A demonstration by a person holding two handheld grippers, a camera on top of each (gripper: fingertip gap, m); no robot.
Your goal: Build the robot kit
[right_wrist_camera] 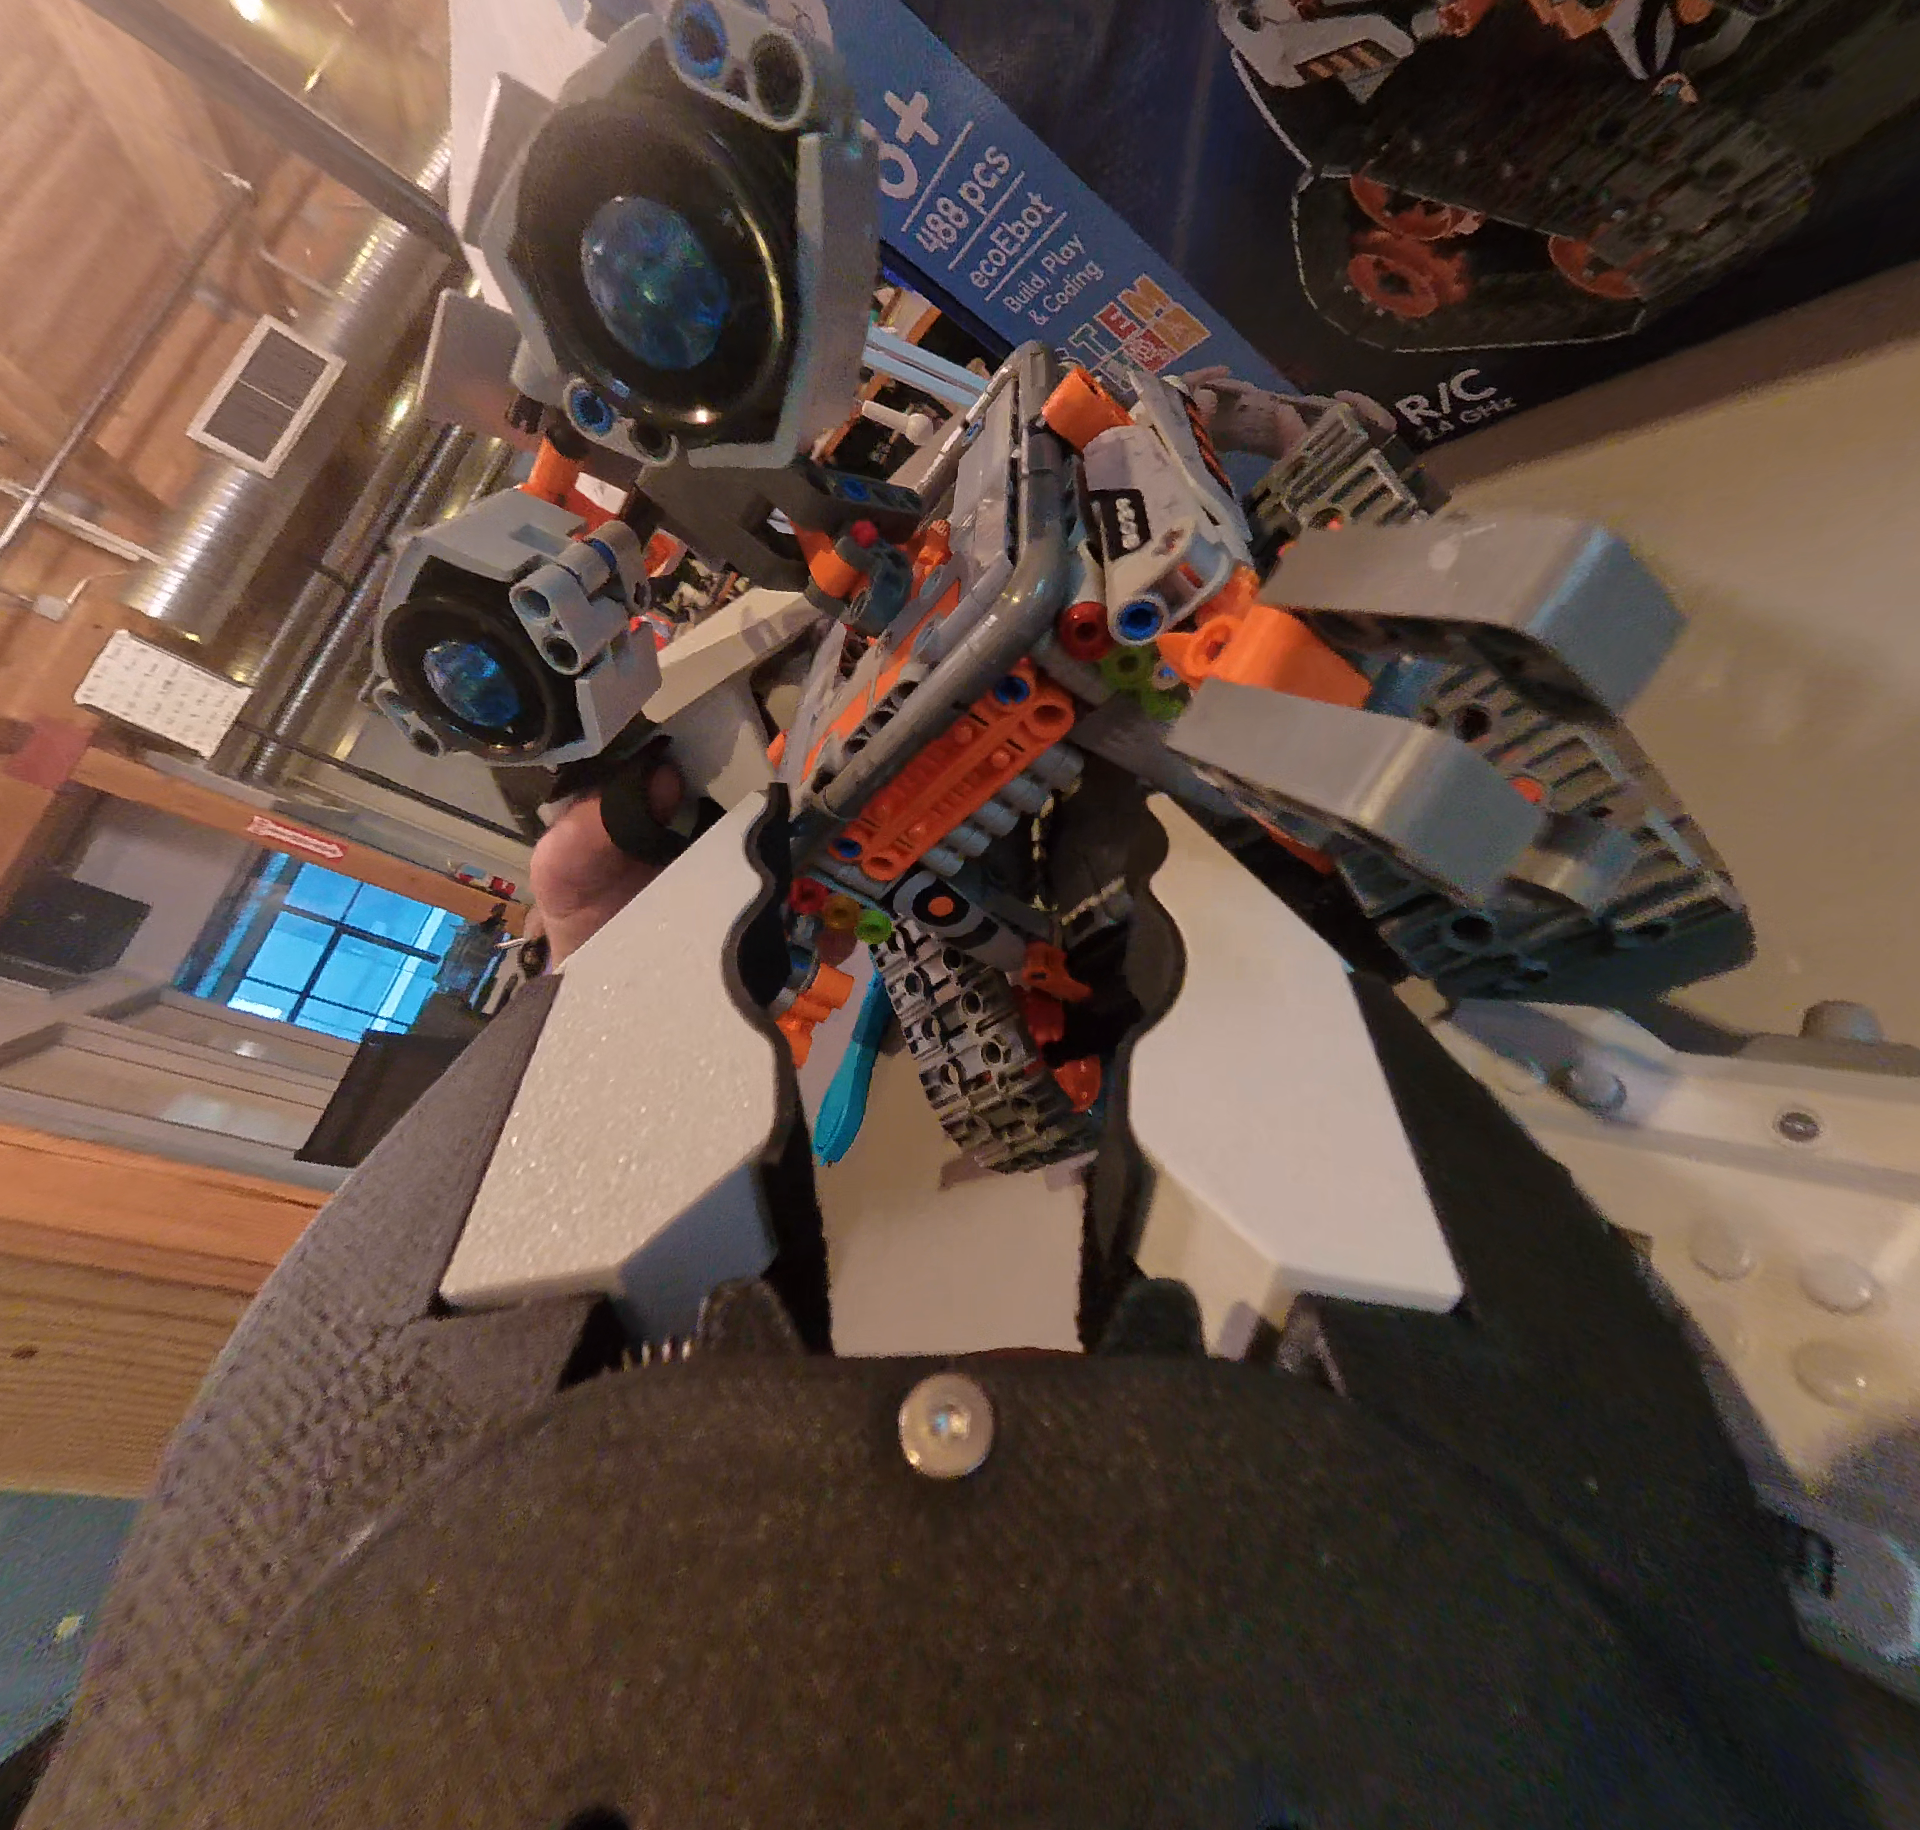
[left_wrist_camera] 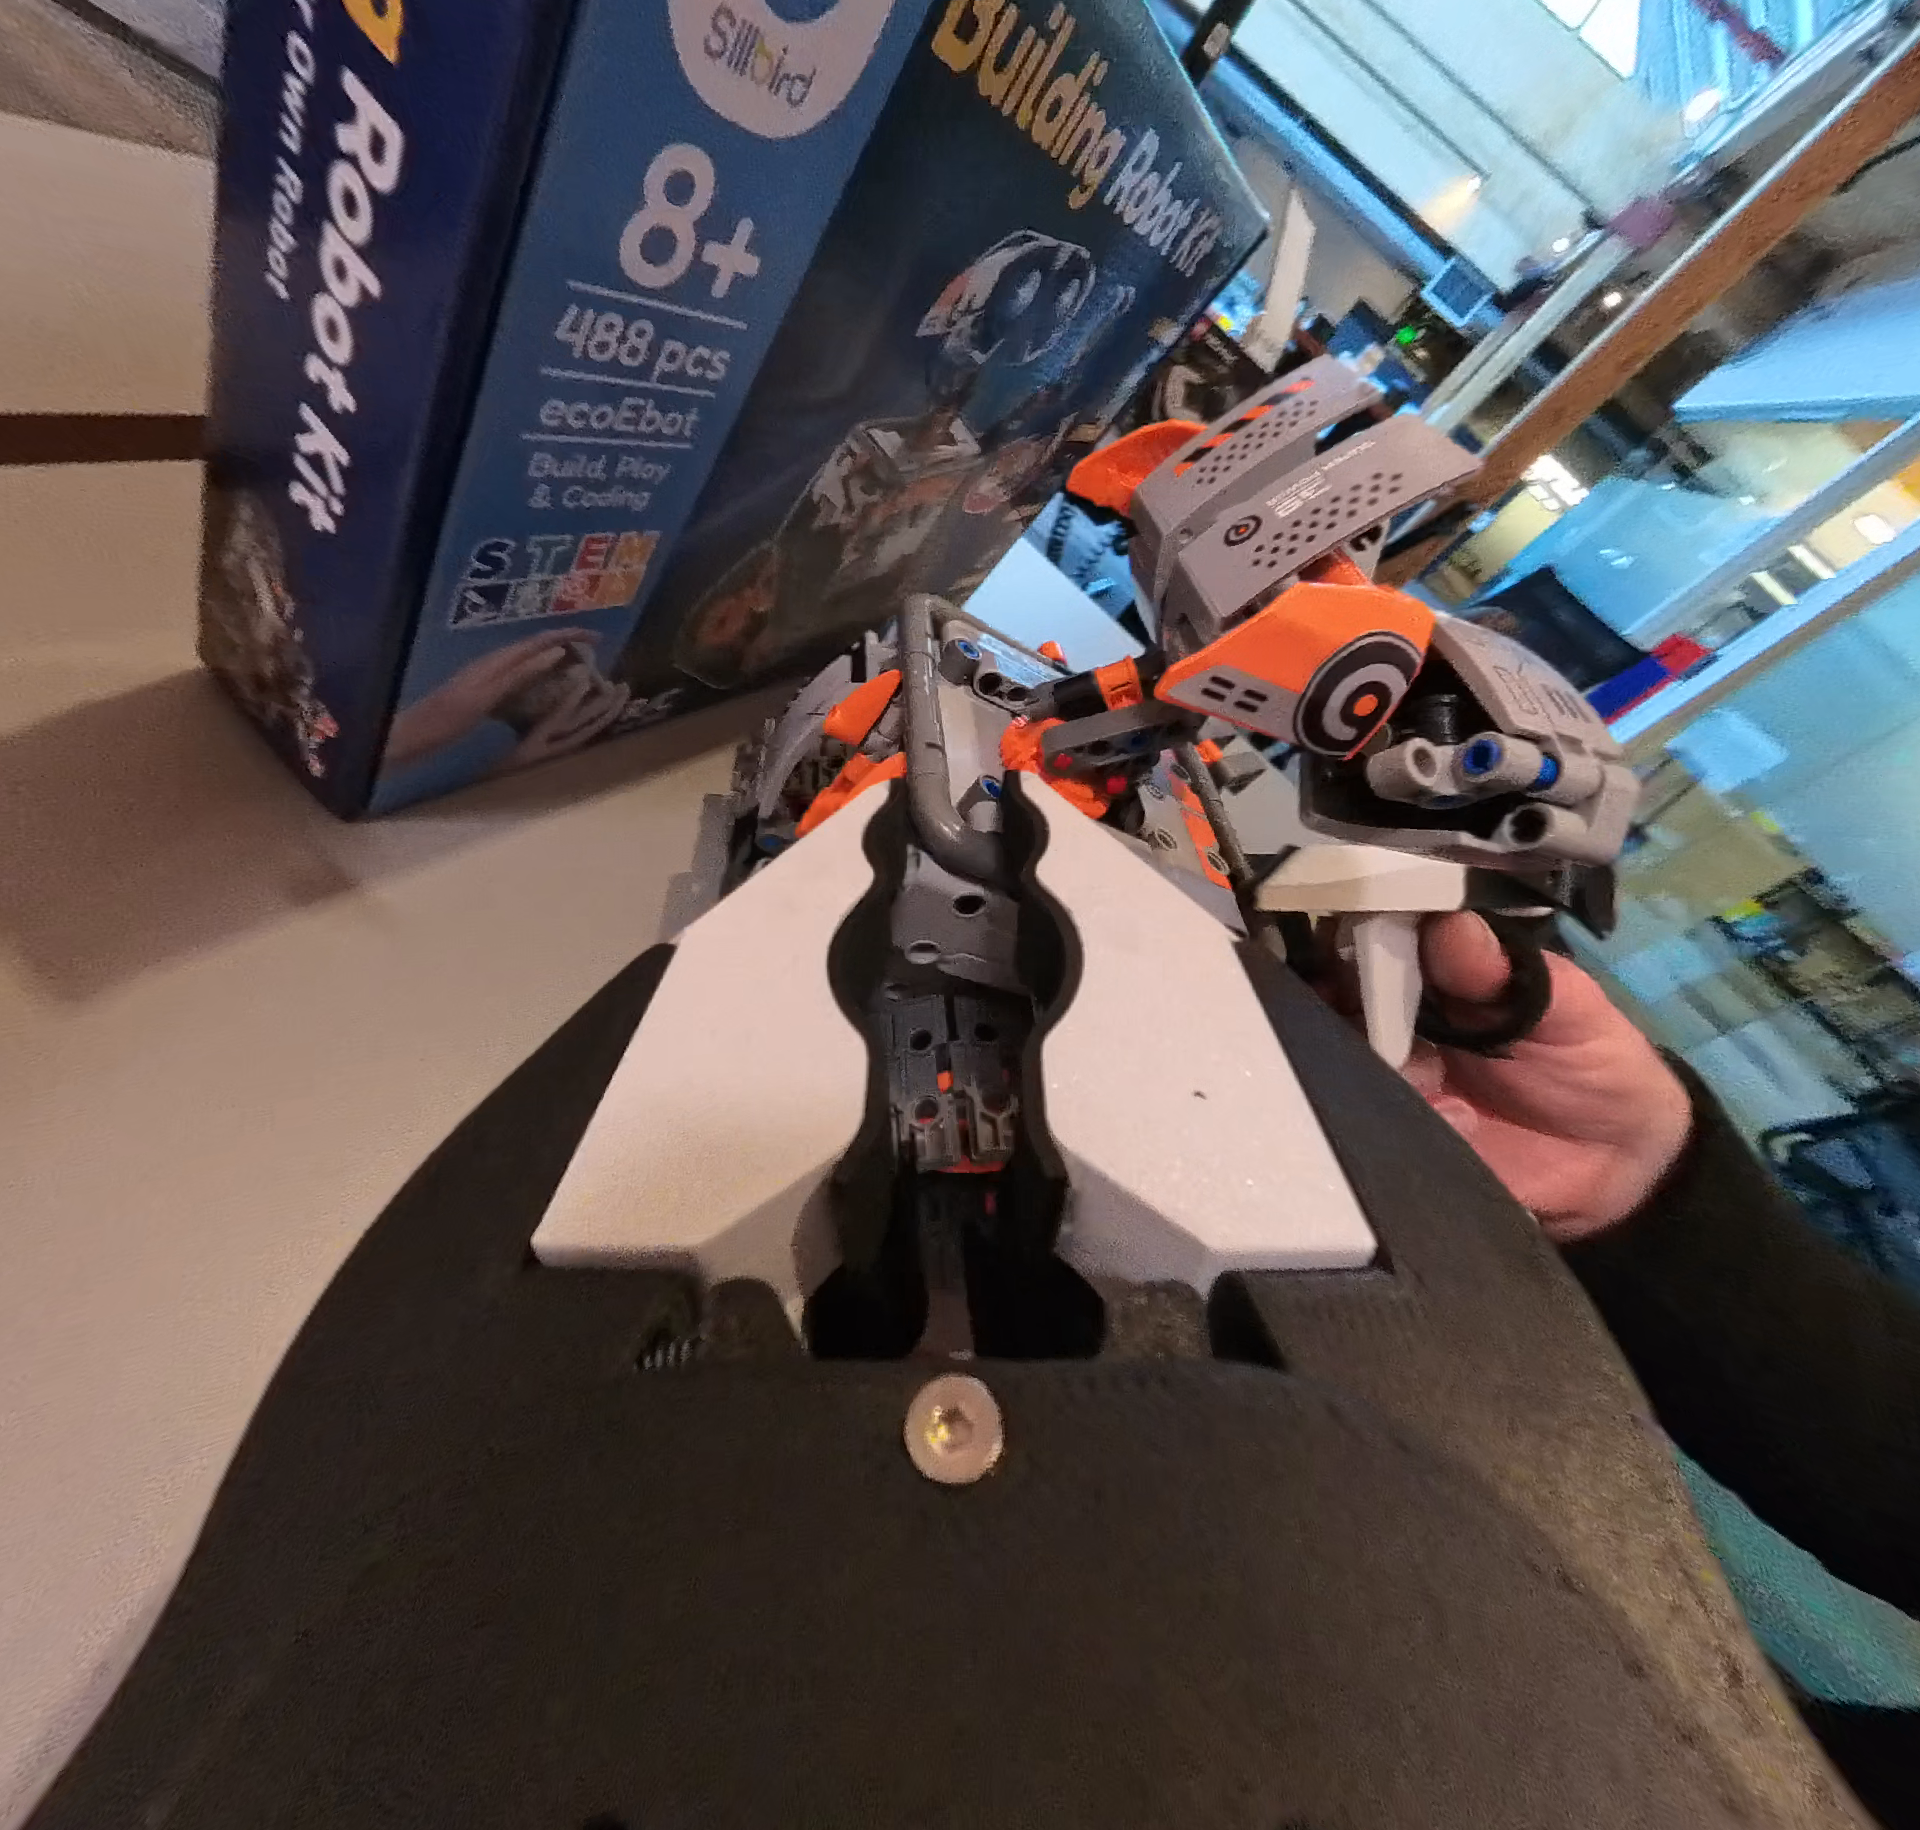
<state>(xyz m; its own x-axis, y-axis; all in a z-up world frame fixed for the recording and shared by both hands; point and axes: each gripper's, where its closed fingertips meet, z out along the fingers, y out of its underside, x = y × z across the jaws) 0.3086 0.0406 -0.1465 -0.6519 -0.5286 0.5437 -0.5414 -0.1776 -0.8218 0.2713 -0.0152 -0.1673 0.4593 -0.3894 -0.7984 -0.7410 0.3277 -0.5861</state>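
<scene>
Toy robot (left_wrist_camera: 1226, 700) of grey and orange bricks, just in front of the tall blue box (left_wrist_camera: 644, 326) that stands toward the far edge of the pale tabletop (left_wrist_camera: 156, 1053); hard to tell whether resting on the surface or raised off it. Head (right_wrist_camera: 665, 274) with two round blue lenses tilted out to one side, ribbed tracks (right_wrist_camera: 1538, 845) on the other. Pinched low on the body by the left gripper (left_wrist_camera: 956, 814), jaws drawn narrow around a grey beam, pointed from the near edge toward the box. Flanked by the right gripper (right_wrist_camera: 966, 876), jaws about half apart with a track and orange parts between them; cannot tell whether clamped or only surrounding. Beside the robot, a hand (left_wrist_camera: 1538, 1084) wrapped round that gripper's grip, one finger through a black ring.
</scene>
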